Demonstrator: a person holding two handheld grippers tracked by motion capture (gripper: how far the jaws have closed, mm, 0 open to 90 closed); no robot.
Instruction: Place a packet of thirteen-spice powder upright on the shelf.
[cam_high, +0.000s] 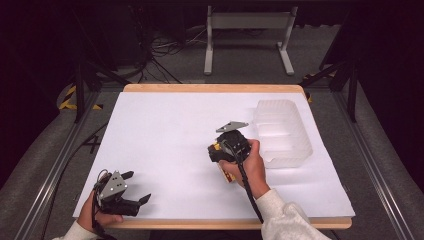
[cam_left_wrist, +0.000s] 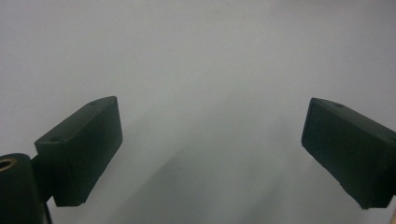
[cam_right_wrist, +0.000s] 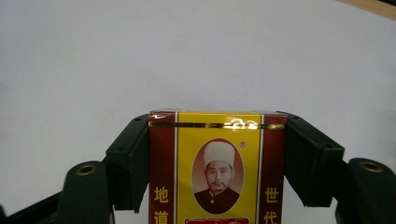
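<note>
A red-and-yellow box (cam_right_wrist: 217, 168) is pinched between the pads of the right gripper (cam_high: 226, 150) above the table (cam_high: 165, 130); carrying to the plastic bin (cam_high: 282, 132) seems next. The left gripper (cam_high: 134, 187) is held spread.

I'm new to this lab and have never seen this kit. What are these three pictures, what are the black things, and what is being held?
There is no robot here: a person holds a hand-held gripper in each hand at a table covered in white. The high view looks down from above. There the left gripper rests near the table's front edge, and the right gripper is farther in, next to a clear plastic bin. The other two pictures come from cameras on the grippers, looking along their black jaws. The left gripper is open, with nothing between its jaws. The right gripper is shut on a red and yellow box with a portrait and Chinese writing.
</note>
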